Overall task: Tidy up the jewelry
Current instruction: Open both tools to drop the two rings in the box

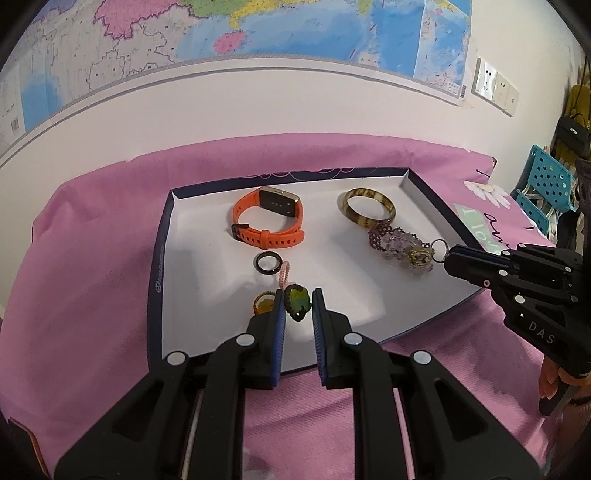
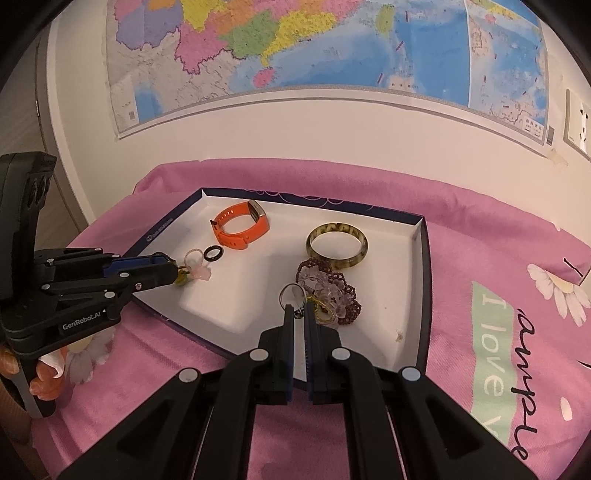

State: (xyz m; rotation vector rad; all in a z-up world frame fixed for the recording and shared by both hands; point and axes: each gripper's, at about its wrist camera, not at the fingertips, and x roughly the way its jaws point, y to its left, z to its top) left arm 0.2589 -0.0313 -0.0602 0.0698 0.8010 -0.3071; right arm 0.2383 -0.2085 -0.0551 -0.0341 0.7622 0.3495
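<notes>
A shallow white tray with a navy rim (image 1: 159,280) (image 2: 424,277) lies on pink cloth. It holds an orange watch (image 1: 269,218) (image 2: 240,229), an amber bangle (image 1: 365,220) (image 2: 343,264) and a black ring (image 1: 266,273) (image 2: 207,254). My left gripper (image 1: 297,295) (image 2: 173,271) is shut on a green pendant (image 1: 297,302) low over the tray's near-left part. A pink charm (image 1: 283,275) (image 2: 201,271) and a yellow piece (image 1: 264,304) lie against the pendant. My right gripper (image 2: 298,312) (image 1: 448,256) is shut on the metal key ring (image 2: 291,295) of a purple beaded charm (image 2: 328,291) (image 1: 402,251), which rests in the tray beside the bangle.
The pink cloth (image 2: 498,258) printed with daisies and lettering covers the surface around the tray. A white wall with a large map (image 1: 258,29) rises close behind. A blue perforated stool (image 1: 543,184) stands at the far right. A person's fingers (image 2: 44,384) hold the left gripper's handle.
</notes>
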